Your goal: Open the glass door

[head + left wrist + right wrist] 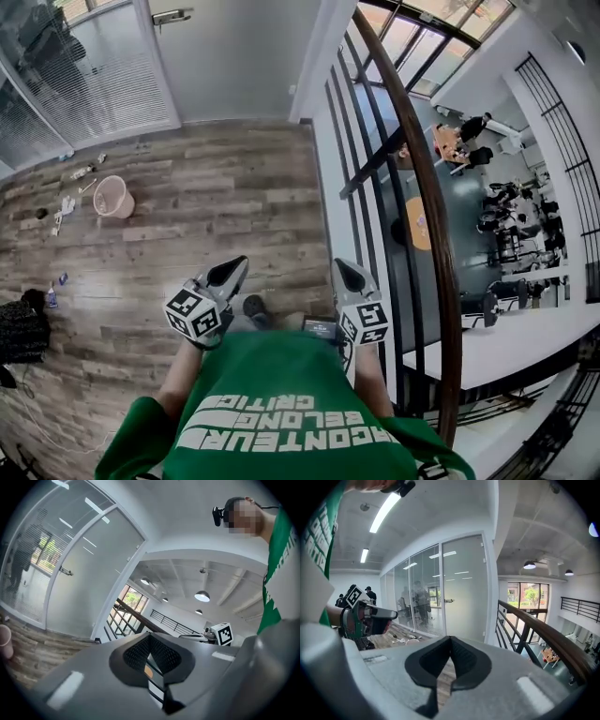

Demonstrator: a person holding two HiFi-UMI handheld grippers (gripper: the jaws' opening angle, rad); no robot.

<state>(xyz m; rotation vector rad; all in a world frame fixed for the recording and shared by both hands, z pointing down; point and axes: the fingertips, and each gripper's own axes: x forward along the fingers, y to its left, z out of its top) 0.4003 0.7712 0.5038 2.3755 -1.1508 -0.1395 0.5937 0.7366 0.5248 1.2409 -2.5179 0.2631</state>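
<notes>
Faces a glass door (234, 66) far ahead across the floor (216, 216), with a bin (113, 197) on that floor off to the left, a railing (422, 161) close along the right, and a lower level (506, 216) beyond and below it.

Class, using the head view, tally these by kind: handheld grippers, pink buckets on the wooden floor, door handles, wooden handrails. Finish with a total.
Grippers: 2, the left gripper and the right gripper
pink bucket: 1
door handle: 1
wooden handrail: 1
Total: 5
</notes>
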